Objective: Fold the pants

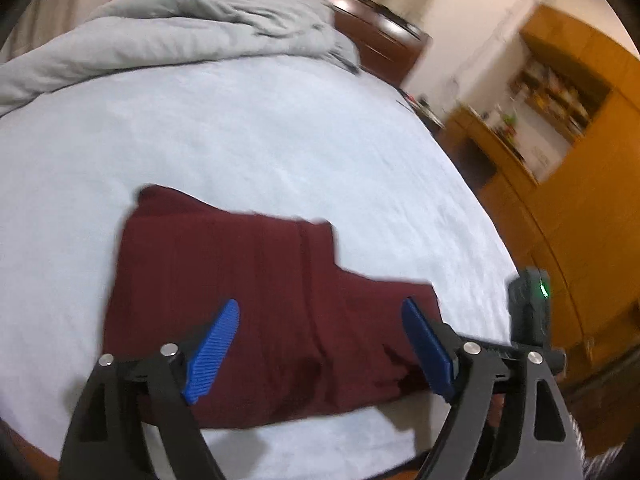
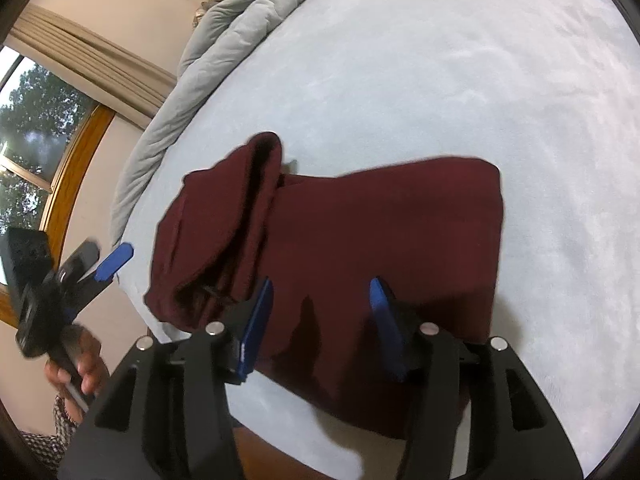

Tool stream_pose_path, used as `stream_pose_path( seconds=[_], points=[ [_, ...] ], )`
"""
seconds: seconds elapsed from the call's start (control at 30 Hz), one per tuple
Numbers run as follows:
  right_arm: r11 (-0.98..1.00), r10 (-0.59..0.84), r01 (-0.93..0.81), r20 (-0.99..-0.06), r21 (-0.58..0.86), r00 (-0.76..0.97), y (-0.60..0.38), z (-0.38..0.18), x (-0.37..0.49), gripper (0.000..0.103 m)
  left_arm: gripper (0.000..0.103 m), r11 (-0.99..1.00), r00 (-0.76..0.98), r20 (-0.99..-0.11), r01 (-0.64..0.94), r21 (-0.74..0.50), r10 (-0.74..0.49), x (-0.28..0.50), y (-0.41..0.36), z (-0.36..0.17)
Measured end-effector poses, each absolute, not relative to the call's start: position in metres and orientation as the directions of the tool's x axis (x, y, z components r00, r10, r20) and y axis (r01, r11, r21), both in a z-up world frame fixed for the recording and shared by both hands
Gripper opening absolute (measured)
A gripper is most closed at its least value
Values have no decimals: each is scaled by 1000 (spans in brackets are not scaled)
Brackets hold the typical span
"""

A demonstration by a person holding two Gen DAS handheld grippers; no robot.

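Dark red pants (image 1: 260, 300) lie folded into a compact stack on the pale blue bed sheet (image 1: 240, 140), near the bed's front edge. My left gripper (image 1: 320, 344) is open and empty, hovering just above the near part of the pants. In the right wrist view the pants (image 2: 360, 240) show a rolled, loose end at their left side. My right gripper (image 2: 322, 320) is open and empty over the near edge of the pants. The left gripper also shows at the left of the right wrist view (image 2: 108, 264), held in a hand off the bed's side.
A grey comforter (image 1: 180, 28) is bunched at the far end of the bed, before a dark wooden headboard (image 1: 372, 24). Orange wooden cabinets and shelves (image 1: 560, 140) stand to the right. A window (image 2: 28, 128) with a wooden frame is at the left.
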State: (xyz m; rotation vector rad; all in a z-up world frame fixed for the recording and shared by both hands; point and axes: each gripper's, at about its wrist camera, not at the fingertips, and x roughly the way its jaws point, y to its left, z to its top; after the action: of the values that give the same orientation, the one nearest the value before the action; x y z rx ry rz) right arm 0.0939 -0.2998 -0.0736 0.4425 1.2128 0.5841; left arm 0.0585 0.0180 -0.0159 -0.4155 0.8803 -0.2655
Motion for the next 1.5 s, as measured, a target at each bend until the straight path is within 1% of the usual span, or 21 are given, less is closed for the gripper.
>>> stream_pose_path(
  seconds=[0.1,0.13,0.17,0.2,0.27,0.3,0.47,0.53,0.6,0.63,0.67,0.7,0.73,0.8,0.83,0.9,1.0,1.1,1.23,1.33,1.5],
  points=[
    [729,684,-179,-700,661,204,-286,-63,103,61,84,910,617,-728,-48,-412,-297,75,45,-22],
    [714,701,-180,-689,677,186,-279,-59,108,69,84,915,614,-740,-69,-397,-274,79,50,-25],
    [706,708,-180,-685,685,173,-273,-57,111,72,84,926,603,-763,-104,-363,-232,84,56,-31],
    [701,713,-180,-683,690,157,-265,-55,116,72,84,934,600,-773,-114,-339,-208,88,60,-36],
    [698,715,-178,-691,694,109,-248,-56,125,76,84,940,580,-793,-130,-315,-185,94,66,-46],
    [701,711,-170,-698,692,87,-241,-58,128,76,84,940,559,-809,-143,-310,-182,96,70,-53],
    [734,673,-102,-739,672,-32,-212,-85,133,85,84,937,505,-836,-136,-323,-215,92,75,-81],
    [734,675,-71,-737,676,-36,-207,-95,132,89,87,935,496,-840,-136,-326,-221,90,78,-90],
    [739,670,-78,-742,669,-8,-202,-96,131,89,88,924,488,-837,-141,-356,-248,88,82,-95],
    [738,672,-89,-741,668,9,-199,-94,129,81,89,917,489,-832,-145,-372,-261,86,83,-96],
    [720,691,-114,-723,685,22,-195,-92,128,53,89,911,489,-829,-148,-386,-272,86,85,-96],
    [695,715,-119,-699,709,12,-191,-94,129,42,89,900,489,-823,-155,-407,-288,84,88,-96],
    [674,735,-111,-678,731,-2,-188,-97,130,37,89,894,488,-822,-166,-416,-292,83,90,-97],
    [669,739,-120,-674,734,-1,-185,-100,132,29,89,882,475,-824,-181,-435,-309,82,95,-100],
    [654,753,-120,-659,747,1,-187,-99,132,21,89,874,468,-823,-185,-449,-323,81,97,-102],
    [621,781,-115,-624,776,12,-194,-94,133,18,89,857,465,-814,-194,-478,-348,79,101,-104],
    [619,783,-175,-619,766,58,-200,-76,128,17,87,831,464,-799,-207,-517,-381,76,103,-108],
    [609,790,-204,-607,766,79,-204,-61,123,17,84,829,473,-794,-205,-520,-381,74,100,-104],
    [607,794,-226,-597,762,118,-222,-42,121,17,84,815,480,-781,-205,-542,-399,72,100,-93],
    [607,794,-238,-591,759,142,-242,-28,118,17,85,825,484,-778,-181,-536,-400,74,91,-81],
    [638,770,-232,-611,734,184,-282,-15,112,17,85,858,478,-781,-100,-504,-403,86,58,-63]
  ],
)
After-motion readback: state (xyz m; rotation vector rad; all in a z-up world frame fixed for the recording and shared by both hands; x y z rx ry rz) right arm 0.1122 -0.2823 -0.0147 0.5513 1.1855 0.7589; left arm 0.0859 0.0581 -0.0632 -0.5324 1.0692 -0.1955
